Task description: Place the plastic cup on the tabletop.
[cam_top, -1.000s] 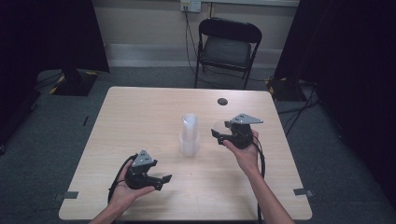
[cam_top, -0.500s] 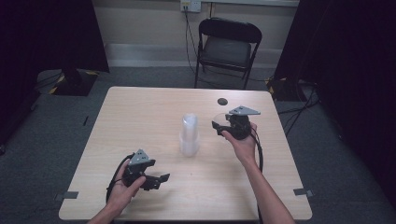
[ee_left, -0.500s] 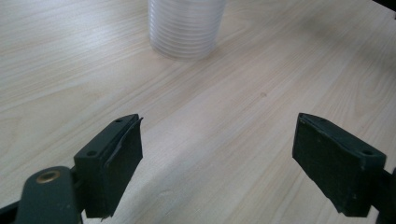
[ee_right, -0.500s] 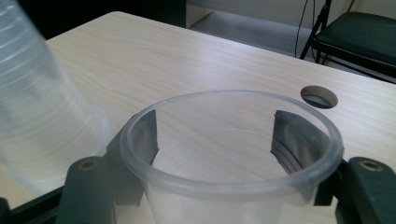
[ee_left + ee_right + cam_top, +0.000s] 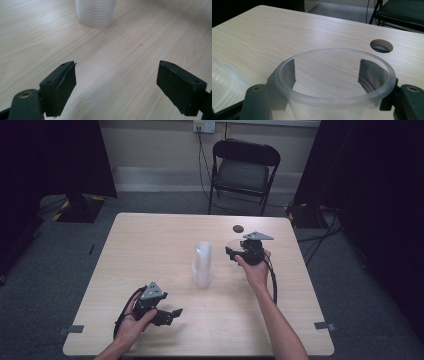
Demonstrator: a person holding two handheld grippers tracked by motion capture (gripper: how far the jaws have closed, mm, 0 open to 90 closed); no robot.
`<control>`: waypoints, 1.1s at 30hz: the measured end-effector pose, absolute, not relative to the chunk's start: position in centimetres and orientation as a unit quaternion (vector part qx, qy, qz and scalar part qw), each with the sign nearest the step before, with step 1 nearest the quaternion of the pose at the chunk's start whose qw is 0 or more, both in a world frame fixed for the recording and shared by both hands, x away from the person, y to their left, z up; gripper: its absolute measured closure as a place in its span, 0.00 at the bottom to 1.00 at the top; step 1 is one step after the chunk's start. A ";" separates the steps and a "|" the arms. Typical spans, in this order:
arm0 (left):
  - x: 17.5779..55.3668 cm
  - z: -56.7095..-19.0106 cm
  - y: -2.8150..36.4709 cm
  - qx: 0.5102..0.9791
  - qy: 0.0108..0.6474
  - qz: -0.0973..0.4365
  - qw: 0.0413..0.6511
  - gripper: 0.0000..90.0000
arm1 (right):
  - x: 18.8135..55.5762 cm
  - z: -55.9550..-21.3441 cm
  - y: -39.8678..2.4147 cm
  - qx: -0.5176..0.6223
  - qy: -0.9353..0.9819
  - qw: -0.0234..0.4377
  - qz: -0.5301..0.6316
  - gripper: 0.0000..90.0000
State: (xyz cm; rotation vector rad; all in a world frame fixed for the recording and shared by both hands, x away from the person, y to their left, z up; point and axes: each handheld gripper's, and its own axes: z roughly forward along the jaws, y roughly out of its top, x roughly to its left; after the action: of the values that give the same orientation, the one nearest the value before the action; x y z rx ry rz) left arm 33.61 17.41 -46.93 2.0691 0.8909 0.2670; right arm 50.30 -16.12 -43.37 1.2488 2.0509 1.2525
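The right gripper (image 5: 329, 82) has a clear plastic cup (image 5: 334, 75) upright between its fingers, which have just been opening, beside the cup stack (image 5: 202, 264) (mid-tabletop (image 5: 150, 250)); the left gripper (image 5: 125, 87) rests with fingers wide apart

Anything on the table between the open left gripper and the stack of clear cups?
Nothing: in the left gripper view, bare wood runs from the left gripper up to the cup stack; the high view agrees.
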 end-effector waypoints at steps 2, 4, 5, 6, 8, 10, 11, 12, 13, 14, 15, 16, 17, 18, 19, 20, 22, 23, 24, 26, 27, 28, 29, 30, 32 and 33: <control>33.6 -47.1 17.3 0.824 0.359 0.102 0.427 0.18 | 50.7 -43.8 -15.9 0.451 0.741 0.212 0.449 0.32; 33.6 -47.3 17.3 0.826 0.360 0.100 0.422 0.18 | 50.9 -44.1 -15.6 0.453 0.741 0.210 0.449 0.31; 33.6 -47.3 17.3 0.826 0.359 0.100 0.423 0.18 | 51.0 -44.2 -15.6 0.453 0.742 0.209 0.449 0.31; 33.6 -47.3 17.3 0.826 0.359 0.101 0.424 0.18 | 51.1 -44.4 -15.4 0.454 0.742 0.208 0.448 0.31; 33.6 -47.2 17.4 0.826 0.357 0.104 0.424 0.18 | 51.2 -44.8 -15.3 0.456 0.742 0.205 0.446 0.31; 33.6 -47.2 17.4 0.826 0.356 0.104 0.424 0.18 | 51.2 -45.1 -15.2 0.456 0.743 0.203 0.446 0.31; 33.6 -47.2 17.4 0.826 0.355 0.103 0.424 0.18 | 51.2 -45.1 -15.1 0.457 0.743 0.202 0.446 0.31; 33.6 -47.2 17.4 0.826 0.355 0.102 0.425 0.18 | 51.2 -45.3 -15.0 0.456 0.744 0.202 0.444 0.30; 33.6 -47.2 17.4 0.826 0.355 0.101 0.427 0.18 | 51.1 -45.4 -15.0 0.457 0.744 0.203 0.443 0.29; 33.6 -47.2 17.4 0.825 0.355 0.102 0.427 0.18 | 51.0 -45.5 -14.9 0.457 0.745 0.204 0.441 0.29; 33.6 -47.2 17.4 0.826 0.355 0.103 0.426 0.18 | 51.0 -45.6 -14.9 0.457 0.745 0.203 0.441 0.29; 33.6 -47.2 17.3 0.826 0.356 0.102 0.425 0.18 | 50.9 -45.8 -14.9 0.457 0.746 0.204 0.439 0.29; 33.6 -47.2 17.3 0.826 0.356 0.103 0.425 0.18 | 50.8 -45.9 -14.9 0.459 0.745 0.205 0.439 0.29; 33.6 -47.2 17.4 0.827 0.355 0.104 0.424 0.18 | 50.8 -46.0 -14.9 0.458 0.745 0.202 0.441 0.29; 33.6 -47.3 17.4 0.825 0.357 0.104 0.425 0.18 | 50.6 -46.2 -14.9 0.458 0.746 0.200 0.441 0.29; 33.6 -47.3 17.4 0.825 0.357 0.104 0.425 0.18 | 50.6 -46.2 -14.9 0.458 0.746 0.200 0.441 0.29; 33.6 -47.3 17.4 0.825 0.358 0.104 0.425 0.18 | 50.3 -46.3 -14.9 0.459 0.742 0.199 0.447 0.29; 33.6 -47.3 17.4 0.826 0.356 0.106 0.424 0.18 | 50.2 -46.3 -14.9 0.456 0.741 0.200 0.449 0.29; 33.6 -47.3 17.3 0.825 0.359 0.104 0.425 0.18 | 50.0 -46.3 -14.9 0.454 0.742 0.201 0.450 0.28; 33.6 -47.3 17.3 0.825 0.359 0.104 0.424 0.18 | 49.8 -46.3 -14.9 0.454 0.741 0.200 0.453 0.28; 33.6 -47.3 17.3 0.826 0.356 0.105 0.424 0.18 | 49.7 -46.3 -15.0 0.454 0.741 0.199 0.454 0.27; 33.6 -47.3 17.3 0.825 0.357 0.105 0.424 0.18 | 49.6 -46.3 -15.0 0.454 0.740 0.199 0.455 0.27; 33.6 -47.3 17.3 0.825 0.358 0.104 0.425 0.18 | 49.6 -46.3 -15.1 0.455 0.740 0.199 0.454 0.27; 33.6 -47.3 17.3 0.825 0.357 0.104 0.425 0.18 | 49.5 -46.3 -15.2 0.456 0.739 0.197 0.456 0.27; 33.6 -47.3 17.3 0.825 0.357 0.105 0.425 0.18 | 49.3 -46.4 -15.3 0.455 0.738 0.197 0.458 0.27; 33.6 -47.3 17.3 0.825 0.359 0.104 0.425 0.18 | 49.0 -46.4 -15.4 0.453 0.738 0.199 0.458 0.27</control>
State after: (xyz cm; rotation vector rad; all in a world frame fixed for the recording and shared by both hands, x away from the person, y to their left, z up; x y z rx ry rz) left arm 33.63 17.33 -47.31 2.0626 0.8980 0.2603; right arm 48.99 -15.40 -46.37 1.2677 2.0654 1.2821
